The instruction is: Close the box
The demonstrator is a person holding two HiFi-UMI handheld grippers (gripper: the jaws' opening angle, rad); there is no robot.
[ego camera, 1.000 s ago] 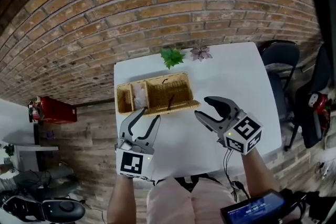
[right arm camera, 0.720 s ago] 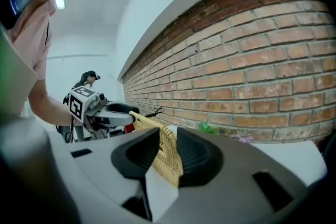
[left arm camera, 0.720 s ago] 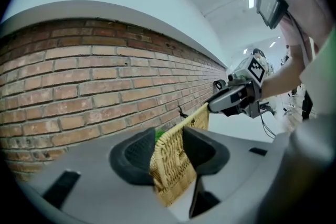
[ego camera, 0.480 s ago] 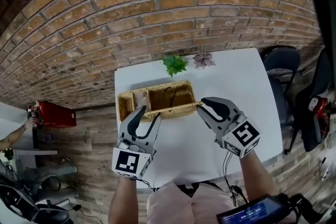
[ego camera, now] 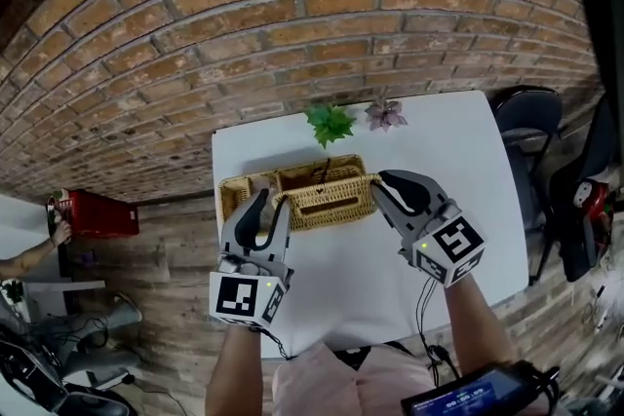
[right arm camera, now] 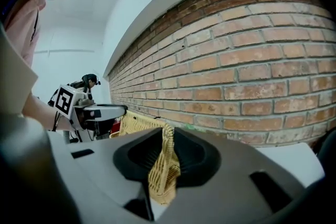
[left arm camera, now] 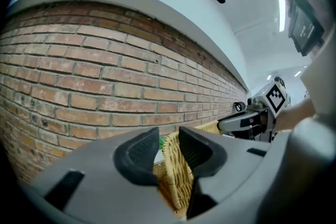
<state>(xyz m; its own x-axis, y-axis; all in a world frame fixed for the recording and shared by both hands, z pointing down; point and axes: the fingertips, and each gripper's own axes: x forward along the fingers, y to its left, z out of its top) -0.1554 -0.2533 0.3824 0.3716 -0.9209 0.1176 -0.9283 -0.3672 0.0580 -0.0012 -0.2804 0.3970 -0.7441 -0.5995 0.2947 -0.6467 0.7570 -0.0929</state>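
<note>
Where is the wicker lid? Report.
Head view: the wicker lid tilts up along the near side of the box, gripped at its ends by the left gripper and right gripper.

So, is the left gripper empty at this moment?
No, the left gripper has its fingers closed on the wicker lid.

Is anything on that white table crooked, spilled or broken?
Only the wicker lid: it stands tilted, half-raised over the wicker box, pinched at its ends by the left gripper and the right gripper. That looks like a lid mid-closing, not damage. Nothing looks spilled.
</note>
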